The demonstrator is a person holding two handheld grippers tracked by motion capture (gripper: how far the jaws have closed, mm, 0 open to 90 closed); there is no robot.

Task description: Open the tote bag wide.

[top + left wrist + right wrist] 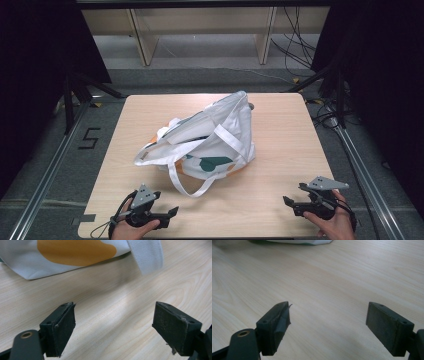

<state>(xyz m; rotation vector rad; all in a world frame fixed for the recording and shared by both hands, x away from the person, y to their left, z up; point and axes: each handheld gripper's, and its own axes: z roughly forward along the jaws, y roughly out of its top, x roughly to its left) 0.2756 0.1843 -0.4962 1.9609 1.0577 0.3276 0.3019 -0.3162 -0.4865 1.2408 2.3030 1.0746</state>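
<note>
My left gripper (170,214) and right gripper (292,200) sit nearest me, jaws spread wide, holding nothing. The white tote bag (210,140) lies beyond them mid-table (280,130), its strap (190,189) looping toward the left gripper.

The high view is evenly lit from above; the worktop (280,150) is bright, while both flanks fall into near-black. The white bag (210,140) casts only a soft, short shadow. The picture is slightly soft overall. In both gripper views the near jaws are dark and mildly blurred, and the wood grain shows diffuse glare.
</note>
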